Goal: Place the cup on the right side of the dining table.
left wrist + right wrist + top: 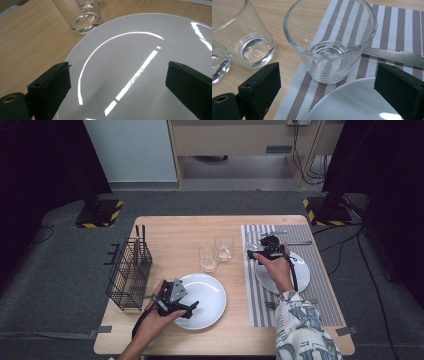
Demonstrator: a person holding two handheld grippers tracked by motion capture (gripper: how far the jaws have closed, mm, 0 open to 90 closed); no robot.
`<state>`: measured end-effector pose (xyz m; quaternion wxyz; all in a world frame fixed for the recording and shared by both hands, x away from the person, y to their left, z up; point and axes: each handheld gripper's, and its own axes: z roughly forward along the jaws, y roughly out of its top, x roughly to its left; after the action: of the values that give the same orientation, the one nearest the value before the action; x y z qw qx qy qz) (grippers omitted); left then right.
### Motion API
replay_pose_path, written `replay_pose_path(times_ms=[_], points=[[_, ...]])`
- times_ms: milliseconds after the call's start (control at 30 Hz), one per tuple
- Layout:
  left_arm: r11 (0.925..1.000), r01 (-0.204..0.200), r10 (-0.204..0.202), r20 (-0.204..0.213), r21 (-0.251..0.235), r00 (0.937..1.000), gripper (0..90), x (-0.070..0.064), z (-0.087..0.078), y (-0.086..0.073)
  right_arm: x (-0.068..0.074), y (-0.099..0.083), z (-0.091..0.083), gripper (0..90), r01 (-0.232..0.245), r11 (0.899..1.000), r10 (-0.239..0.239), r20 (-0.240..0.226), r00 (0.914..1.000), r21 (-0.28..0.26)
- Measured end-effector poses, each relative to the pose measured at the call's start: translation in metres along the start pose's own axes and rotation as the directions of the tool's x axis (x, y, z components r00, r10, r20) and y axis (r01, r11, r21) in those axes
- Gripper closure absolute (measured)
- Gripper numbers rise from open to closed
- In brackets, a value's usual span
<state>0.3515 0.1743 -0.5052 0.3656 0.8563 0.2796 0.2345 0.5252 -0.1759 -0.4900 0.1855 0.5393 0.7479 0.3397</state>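
Right gripper [327, 87], jaws spread wide: centre on glass [330, 40] at upper middle, on striped placemat [392, 30]; avoid plate rim [352, 105]. Left gripper [117, 85], likewise spread, above white plate [140, 50].

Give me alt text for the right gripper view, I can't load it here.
The right gripper's open black jaws frame an empty clear glass standing on the edge of a striped placemat, untouched. A white plate's rim lies just below it, a knife rests on the mat behind, and two more glasses stand on the wooden table.
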Motion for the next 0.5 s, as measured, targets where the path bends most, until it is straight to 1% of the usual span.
replay_pose_path(times_ms=[167, 333, 400, 500], points=[[1.0, -0.005, 0.005, -0.001, 0.001, 1.0, 5.1, -0.0019, 0.0005, 0.0009, 0.0006, 0.0019, -0.0058, 5.9, 0.003, 1.0, -0.003, -0.01, 1.0, -0.009], [1.0, 0.0, 0.0, -0.003, 0.001, 1.0, 5.1, 0.0004, 0.0004, 0.0002, -0.0016, 0.0059, -0.0087, 6.0, -0.011, 1.0, 0.011, -0.005, 0.9999, -0.022], [1.0, 0.005, -0.005, -0.005, -0.003, 1.0, 5.1, 0.0008, -0.0001, 0.0001, -0.0018, 0.0068, -0.0095, 6.0, -0.004, 0.999, 0.004, 0.004, 1.0, -0.036], [1.0, 0.007, -0.007, -0.007, -0.004, 1.0, 5.1, 0.0011, -0.0004, 0.0001, -0.0014, 0.0073, -0.0103, 6.2, -0.022, 0.999, 0.022, 0.003, 0.9997, -0.038]])
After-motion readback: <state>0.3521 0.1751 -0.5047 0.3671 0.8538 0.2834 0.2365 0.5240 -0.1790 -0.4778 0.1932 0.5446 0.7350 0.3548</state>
